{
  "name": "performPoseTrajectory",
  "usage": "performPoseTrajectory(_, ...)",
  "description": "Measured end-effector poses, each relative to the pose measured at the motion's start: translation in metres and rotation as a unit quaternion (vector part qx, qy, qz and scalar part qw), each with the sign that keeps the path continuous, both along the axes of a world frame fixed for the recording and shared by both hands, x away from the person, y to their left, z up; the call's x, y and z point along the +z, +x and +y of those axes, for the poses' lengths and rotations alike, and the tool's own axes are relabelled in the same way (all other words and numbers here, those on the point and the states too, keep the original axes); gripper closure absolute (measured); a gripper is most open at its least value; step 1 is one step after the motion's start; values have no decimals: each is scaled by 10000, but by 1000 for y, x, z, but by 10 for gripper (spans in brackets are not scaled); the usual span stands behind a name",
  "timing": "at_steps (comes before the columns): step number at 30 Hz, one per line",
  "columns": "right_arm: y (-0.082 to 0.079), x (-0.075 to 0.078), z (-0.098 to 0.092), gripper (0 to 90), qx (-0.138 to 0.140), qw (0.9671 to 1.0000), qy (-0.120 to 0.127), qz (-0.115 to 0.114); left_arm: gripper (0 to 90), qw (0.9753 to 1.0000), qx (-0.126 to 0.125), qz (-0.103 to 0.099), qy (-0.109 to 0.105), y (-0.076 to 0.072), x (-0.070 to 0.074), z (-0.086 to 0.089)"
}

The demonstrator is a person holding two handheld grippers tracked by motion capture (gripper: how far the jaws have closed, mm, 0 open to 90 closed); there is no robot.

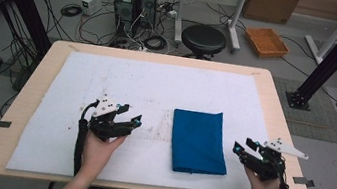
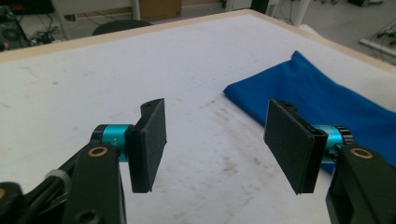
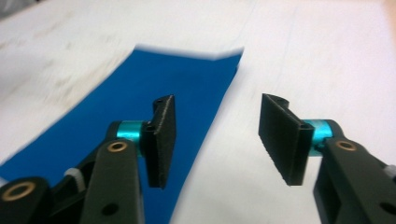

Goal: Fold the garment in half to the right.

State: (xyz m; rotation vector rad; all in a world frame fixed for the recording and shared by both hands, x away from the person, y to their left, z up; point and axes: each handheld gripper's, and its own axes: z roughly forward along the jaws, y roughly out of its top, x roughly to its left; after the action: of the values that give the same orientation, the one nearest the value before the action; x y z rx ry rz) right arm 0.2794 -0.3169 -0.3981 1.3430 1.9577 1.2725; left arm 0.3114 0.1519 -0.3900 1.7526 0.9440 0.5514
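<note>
High view – bench: a pale wooden bench [image 1: 274,115] carries a white, slightly stained mat [image 1: 108,80] over most of its top.
High view – cloth: a folded, deep-blue rectangular cloth [image 1: 198,140] lies flat on the mat, right of the middle and nearer the person's edge, its long side running away from the person.
High view – left claw: the black left claw [image 1: 136,120], held in the person's left hand [image 1: 100,147], sits over the mat to the left of the cloth and apart from it, its tips pointing towards the cloth.
High view – right claw: the black right claw [image 1: 240,149], held in the right hand [image 1: 264,187], sits near the bench's right edge, just beside the cloth's right side, not touching it.
High view – room: a round black stool [image 1: 203,39] and an orange tray [image 1: 266,42] stand on the floor beyond the bench.
Left gripper view – left claw: the left claw [image 2: 217,147] has its two flat black jaws spread wide with bare mat between them; nothing is gripped.
Left gripper view – cloth: the blue cloth [image 2: 317,100] lies ahead and to the right, partly behind the right-hand jaw.
Right gripper view – right claw: the right claw [image 3: 219,140] is spread wide too, and holds nothing.
Right gripper view – cloth: the blue cloth [image 3: 140,107], somewhat blurred, lies ahead and to the left; its edge runs through the gap between the jaws.
</note>
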Motion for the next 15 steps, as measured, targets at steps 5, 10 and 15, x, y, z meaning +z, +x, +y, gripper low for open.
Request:
performPoseTrajectory(5,29,16,-5,390,-200,9996,46,-183,391,9999,88,-60,54,3,7,22)
performPoseTrajectory(10,43,22,-5,378,-145,9995,124,-263,388,10000,22,-65,-15,3,9,37)
performPoseTrajectory(15,44,15,-4,378,-37,9998,78,-177,354,9999,-28,-71,-106,1,6,45)
